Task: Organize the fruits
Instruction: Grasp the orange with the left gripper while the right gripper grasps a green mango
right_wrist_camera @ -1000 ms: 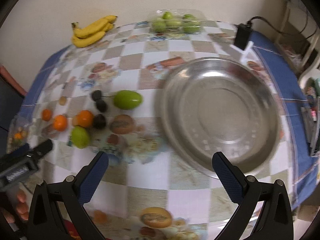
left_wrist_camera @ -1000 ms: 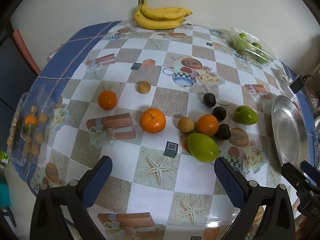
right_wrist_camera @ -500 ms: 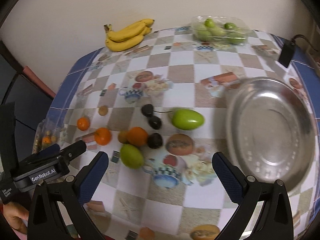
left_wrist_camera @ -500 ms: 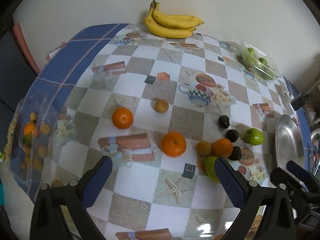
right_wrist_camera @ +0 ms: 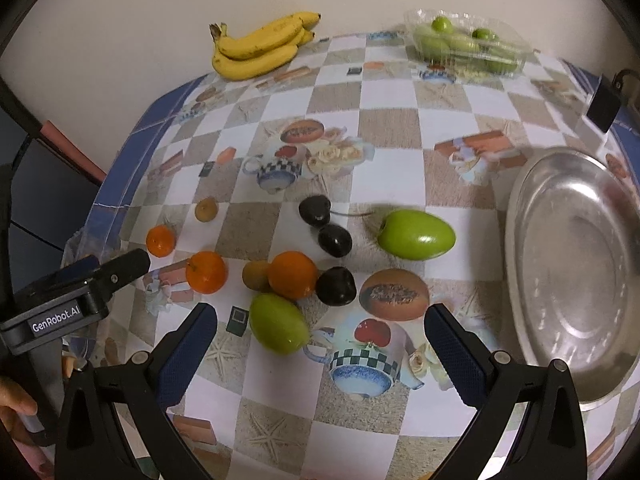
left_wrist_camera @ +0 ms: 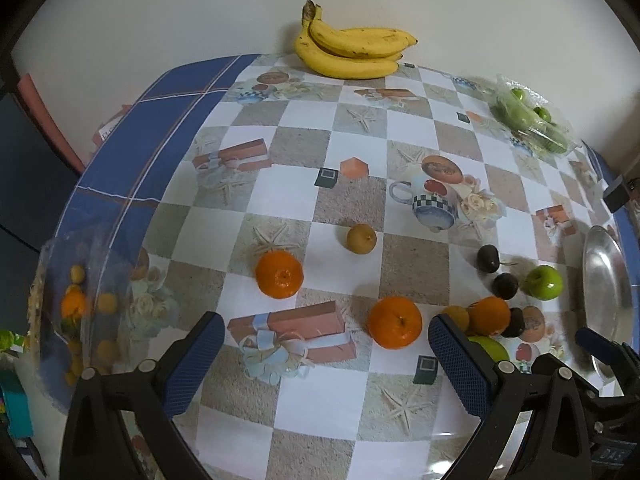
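Left gripper [left_wrist_camera: 320, 364] hovered above the surface [left_wrist_camera: 360, 200], fingers [left_wrist_camera: 192, 364] wide apart, nothing between them; they framed a printed gift-box motif and an orange [left_wrist_camera: 395, 322] just inside the right finger. Right gripper [right_wrist_camera: 320, 350] likewise hovered with fingers [right_wrist_camera: 456, 350] spread and empty, aimed at the main cluster. Judged: both held open and raised to pick a first target; no fruit gripped yet. Just beyond the right fingers lay a green mango [right_wrist_camera: 277, 323], touching or nearly touching an orange [right_wrist_camera: 293, 275]; a small brown fruit [right_wrist_camera: 256, 275] sat against that orange on one side, a dark plum [right_wrist_camera: 336, 286] on the other. Two more dark plums [right_wrist_camera: 325, 226] lay farther out, one with a long stem, and a green apple [right_wrist_camera: 417, 234] lay just beside them. To the left, apart from the cluster, sat another orange [right_wrist_camera: 206, 272], a smaller one [right_wrist_camera: 160, 241] and a second brown fruit [right_wrist_camera: 206, 209]. The steel tray [right_wrist_camera: 520, 280] stood empty at the right edge, near the apple; judged the likely destination, so the right gripper has the shorter carry. At the far wall lay bananas [right_wrist_camera: 260, 46] and a clear box [right_wrist_camera: 464, 42] of green fruit. A clear bag [left_wrist_camera: 76, 304] of small fruit hung at the left edge.
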Demonstrator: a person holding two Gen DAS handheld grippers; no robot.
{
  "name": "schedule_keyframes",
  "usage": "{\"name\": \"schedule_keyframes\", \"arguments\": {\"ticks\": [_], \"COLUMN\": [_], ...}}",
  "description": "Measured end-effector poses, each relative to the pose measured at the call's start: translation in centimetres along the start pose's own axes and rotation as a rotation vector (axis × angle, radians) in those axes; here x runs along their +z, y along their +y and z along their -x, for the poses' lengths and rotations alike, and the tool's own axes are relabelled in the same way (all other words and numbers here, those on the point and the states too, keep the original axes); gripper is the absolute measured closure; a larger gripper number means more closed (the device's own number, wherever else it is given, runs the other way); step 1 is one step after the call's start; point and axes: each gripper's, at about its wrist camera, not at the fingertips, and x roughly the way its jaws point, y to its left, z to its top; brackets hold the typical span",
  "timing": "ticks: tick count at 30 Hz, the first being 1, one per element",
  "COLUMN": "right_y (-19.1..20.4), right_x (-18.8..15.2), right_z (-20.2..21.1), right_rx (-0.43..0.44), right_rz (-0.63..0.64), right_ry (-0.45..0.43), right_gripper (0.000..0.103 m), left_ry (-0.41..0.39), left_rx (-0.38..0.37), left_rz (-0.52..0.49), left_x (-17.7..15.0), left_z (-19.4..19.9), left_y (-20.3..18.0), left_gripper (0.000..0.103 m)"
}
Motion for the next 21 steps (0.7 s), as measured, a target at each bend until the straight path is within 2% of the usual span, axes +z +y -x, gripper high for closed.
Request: {"name": "schedule_keyframes", "arguments": {"ticks": [7, 14, 18, 21], "right_y": [0.0, 0.5, 0.9, 1.5], "right_x": [-0.1, -0.3, -0.5, -0.6], "right_z": [-0.8, -1.7, -2.6, -2.9], "right_rx": [0.001, 0.014, 0.045, 0.048], "right_rz": [-0.012, -0.012, -0.023, -0.013], "right_ry": [0.019, 0.032, 0.064, 0.072], "right_gripper": [0.000, 0.000, 0.000, 0.001], "left_ry": [0.031, -0.006, 0.027, 0.070], "left_rx": [-0.038, -0.088, -0.091, -0.122], "left_rz": [-0.038, -0.045, -0.059, -0.040], "left_x": [-0.1, 0.5, 0.9, 0.8], "left_z": [-1.8, -1.8, -2.4, -3.3], "left_y": [-0.9, -2.3, -2.8, -2.9], "left_gripper": [0.000, 0.000, 0.000, 0.004]}}
